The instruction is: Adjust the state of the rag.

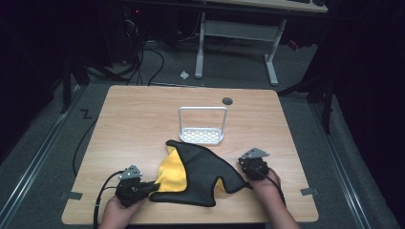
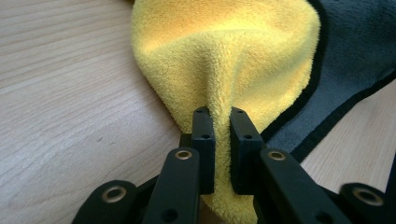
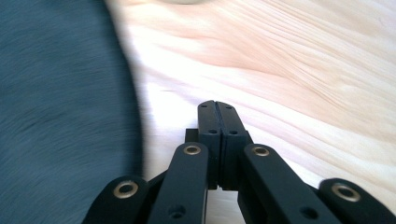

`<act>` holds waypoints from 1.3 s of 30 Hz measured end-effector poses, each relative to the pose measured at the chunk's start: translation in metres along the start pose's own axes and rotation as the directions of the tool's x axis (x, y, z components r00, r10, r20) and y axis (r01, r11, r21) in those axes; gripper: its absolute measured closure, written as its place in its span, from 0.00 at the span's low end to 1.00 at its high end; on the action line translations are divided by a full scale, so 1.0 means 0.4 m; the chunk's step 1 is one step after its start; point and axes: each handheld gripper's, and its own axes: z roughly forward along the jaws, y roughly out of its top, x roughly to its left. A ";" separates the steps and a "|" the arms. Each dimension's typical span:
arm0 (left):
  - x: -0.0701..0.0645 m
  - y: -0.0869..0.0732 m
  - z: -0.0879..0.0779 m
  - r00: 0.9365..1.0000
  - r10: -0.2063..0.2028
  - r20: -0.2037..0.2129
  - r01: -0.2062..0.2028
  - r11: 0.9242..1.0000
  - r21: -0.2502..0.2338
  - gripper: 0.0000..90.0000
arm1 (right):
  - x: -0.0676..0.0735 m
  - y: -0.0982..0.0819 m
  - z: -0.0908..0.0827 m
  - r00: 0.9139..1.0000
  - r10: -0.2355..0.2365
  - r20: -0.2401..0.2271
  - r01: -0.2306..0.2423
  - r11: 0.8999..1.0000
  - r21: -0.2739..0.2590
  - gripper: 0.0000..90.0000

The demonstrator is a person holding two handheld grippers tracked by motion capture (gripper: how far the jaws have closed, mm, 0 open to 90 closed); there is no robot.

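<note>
Your wooden table carries everything. The black-and-yellow cloth lies crumpled on its near half, close to the near edge, between your two hands. At 12 o'clock from the cloth stands the small white rack, just beyond its far tip. At 9 o'clock from the cloth, your left gripper has its jaws pinched tight on a ridge of the yellow side, fabric squeezed between the pads. At 3 o'clock, your right gripper sits just beside the cloth's dark edge, its jaws pressed fully together with nothing between them, above bare wood.
</note>
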 end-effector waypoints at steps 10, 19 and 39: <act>-0.058 0.039 -0.049 0.999 0.049 -0.017 -0.050 0.993 -0.111 0.76 | 0.088 -0.008 -0.086 0.990 -0.041 -0.138 0.027 0.995 -0.098 1.00; -0.147 0.090 0.060 0.982 0.189 -0.002 -0.188 0.980 -0.059 0.69 | 0.136 -0.058 -0.080 0.977 -0.067 -0.204 0.066 0.998 -0.009 1.00; -0.166 0.047 0.091 0.983 0.174 0.051 -0.175 0.984 0.014 0.76 | -0.044 0.005 -0.050 0.998 0.055 -0.025 -0.056 0.996 -0.069 1.00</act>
